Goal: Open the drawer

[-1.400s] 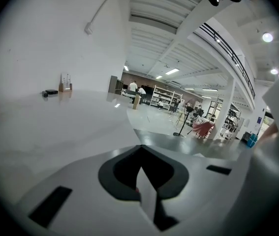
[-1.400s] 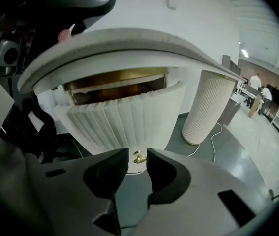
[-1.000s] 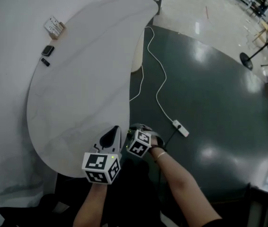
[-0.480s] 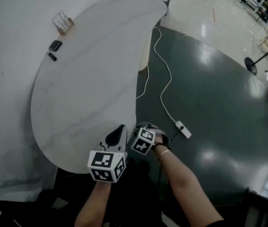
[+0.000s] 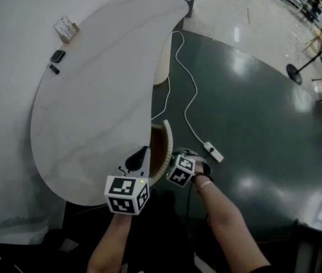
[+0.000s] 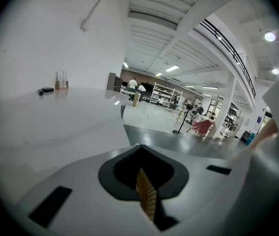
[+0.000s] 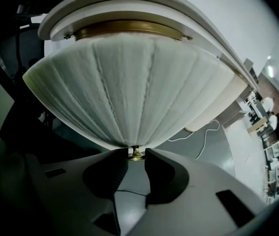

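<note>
White, smooth table top (image 5: 92, 95) with a curved edge stands over a dark green floor (image 5: 251, 129). Under its near edge the drawer (image 5: 165, 145) is pulled partly out: the rounded, ribbed white front stands away from the table and a brown inside shows behind it.

The right gripper (image 7: 132, 156) has its two jaws closed on the small brass knob (image 7: 136, 154) at the bottom middle of the drawer front. In the head view this gripper (image 5: 175, 165) sits just beside the drawer, on the floor side.

The left gripper (image 5: 139, 154) is over the near edge of the table top, just beside the open drawer. Its jaws are together and hold nothing; I cannot tell whether it touches the table.

At the far end of the table lie a small box (image 5: 65, 30) and two small dark things (image 5: 56, 57). A white cable (image 5: 192, 95) runs over the floor to a power strip (image 5: 214, 152).
</note>
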`<state>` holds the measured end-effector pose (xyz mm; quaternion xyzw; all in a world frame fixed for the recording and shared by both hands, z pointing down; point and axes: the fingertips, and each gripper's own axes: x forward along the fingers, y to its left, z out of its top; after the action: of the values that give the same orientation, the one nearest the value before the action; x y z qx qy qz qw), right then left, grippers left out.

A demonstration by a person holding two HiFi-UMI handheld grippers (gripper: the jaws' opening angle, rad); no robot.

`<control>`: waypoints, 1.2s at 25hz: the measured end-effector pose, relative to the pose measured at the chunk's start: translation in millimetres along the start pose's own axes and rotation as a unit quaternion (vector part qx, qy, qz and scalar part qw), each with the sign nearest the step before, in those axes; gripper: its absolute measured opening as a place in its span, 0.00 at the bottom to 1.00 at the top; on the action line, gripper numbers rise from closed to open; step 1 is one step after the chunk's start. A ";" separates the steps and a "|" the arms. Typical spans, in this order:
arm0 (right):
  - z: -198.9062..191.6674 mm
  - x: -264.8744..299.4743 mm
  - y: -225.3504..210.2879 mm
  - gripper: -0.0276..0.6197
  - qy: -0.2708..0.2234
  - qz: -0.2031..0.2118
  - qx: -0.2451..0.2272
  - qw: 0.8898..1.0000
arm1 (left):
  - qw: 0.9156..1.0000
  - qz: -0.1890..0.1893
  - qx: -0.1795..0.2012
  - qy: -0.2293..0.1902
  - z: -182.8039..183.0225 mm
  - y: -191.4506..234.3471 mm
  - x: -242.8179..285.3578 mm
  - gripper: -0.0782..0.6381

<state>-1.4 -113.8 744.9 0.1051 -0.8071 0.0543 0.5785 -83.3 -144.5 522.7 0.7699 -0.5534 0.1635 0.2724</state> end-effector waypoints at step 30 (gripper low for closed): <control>-89.1 -26.6 -15.2 0.19 0.012 -0.031 0.021 0.999 | 1.000 -0.022 0.011 0.013 -8.1 -32.8 4.7 0.11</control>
<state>92.5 -107.0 748.1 0.1410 -0.7951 0.0544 0.5874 -50.4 -135.4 524.0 0.7828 -0.5305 0.1737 0.2750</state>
